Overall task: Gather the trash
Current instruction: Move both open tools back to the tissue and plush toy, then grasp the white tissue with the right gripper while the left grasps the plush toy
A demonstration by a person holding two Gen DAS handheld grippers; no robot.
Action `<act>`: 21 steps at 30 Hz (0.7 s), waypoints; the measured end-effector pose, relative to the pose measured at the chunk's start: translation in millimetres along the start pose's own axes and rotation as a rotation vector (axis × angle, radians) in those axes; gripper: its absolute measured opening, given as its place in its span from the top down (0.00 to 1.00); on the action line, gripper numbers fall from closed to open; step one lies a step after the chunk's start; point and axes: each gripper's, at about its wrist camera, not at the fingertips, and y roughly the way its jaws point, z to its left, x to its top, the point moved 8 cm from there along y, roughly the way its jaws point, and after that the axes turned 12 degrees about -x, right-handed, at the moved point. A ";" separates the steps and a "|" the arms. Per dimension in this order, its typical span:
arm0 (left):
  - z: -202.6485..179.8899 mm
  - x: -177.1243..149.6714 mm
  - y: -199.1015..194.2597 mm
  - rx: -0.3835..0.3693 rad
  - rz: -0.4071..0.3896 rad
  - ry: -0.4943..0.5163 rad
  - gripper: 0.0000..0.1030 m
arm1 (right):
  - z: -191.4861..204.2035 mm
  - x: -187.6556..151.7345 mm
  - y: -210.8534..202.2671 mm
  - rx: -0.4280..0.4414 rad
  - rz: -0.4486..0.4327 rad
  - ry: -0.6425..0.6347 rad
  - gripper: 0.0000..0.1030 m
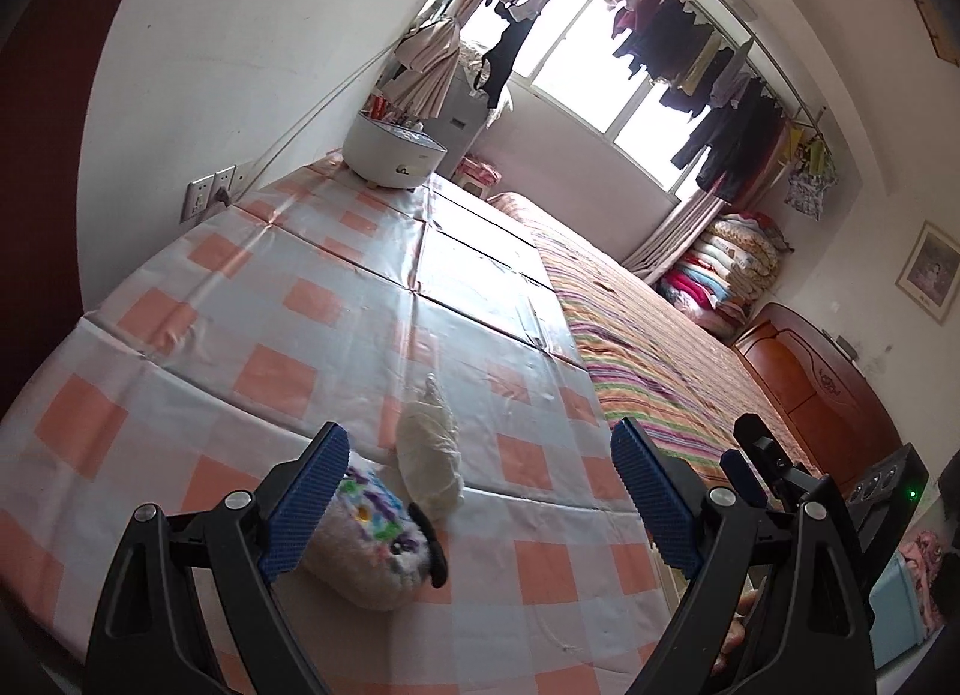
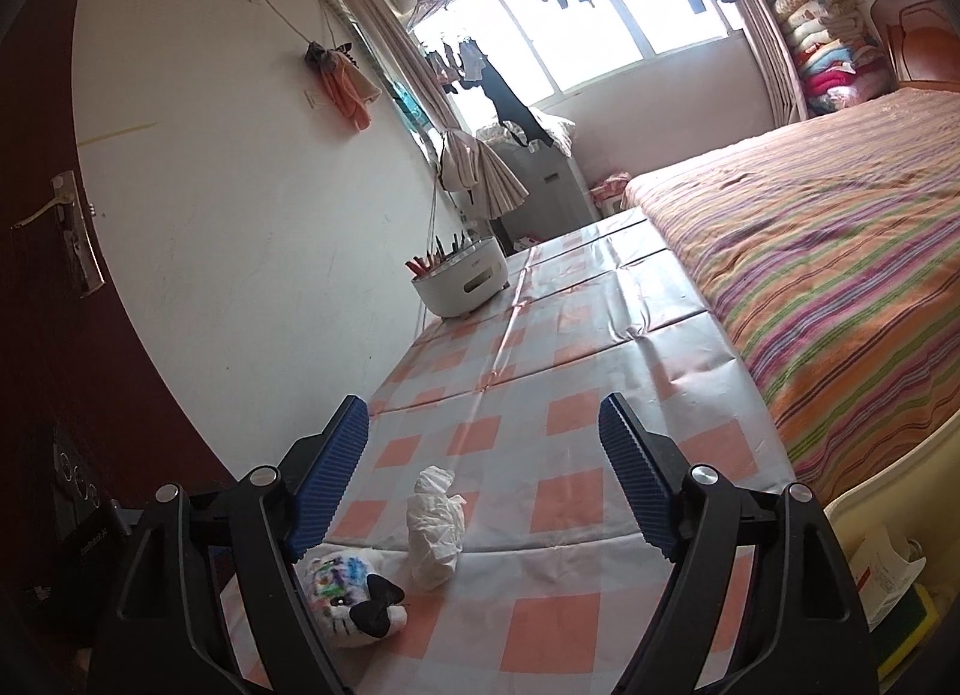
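Left wrist view: The left tool hangs over the near part of the desk, and its two blue pads stand wide apart with nothing between them. The trash, a crumpled white wad of paper or plastic, lies on the checked cloth between the pads and a little farther off. A small plush toy with a black bow lies just near-left of the trash and looks to be touching it, close by the left pad. The right tool peeks in at the right edge; only part of it shows here. Far away sits a white pot.

Right wrist view: The right tool is also wide open and holds nothing. The trash stands on the desk between its pads, a bit to the left of the middle. The plush toy lies to the near-left, just beside the wad. The bed runs along the right side.

The step in hand is likely grabbing the wad. To do it well, one tool should move so the wad sits in the middle of its pads, staying clear of the toy, come down low, then close softly. The wad is light and squashy, so it may slide if a pad bumps it first.
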 end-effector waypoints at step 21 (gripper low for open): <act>67.1 -16.4 -24.0 0.039 0.086 0.001 0.16 | 74.2 -86.6 95.5 0.025 0.311 -0.191 0.23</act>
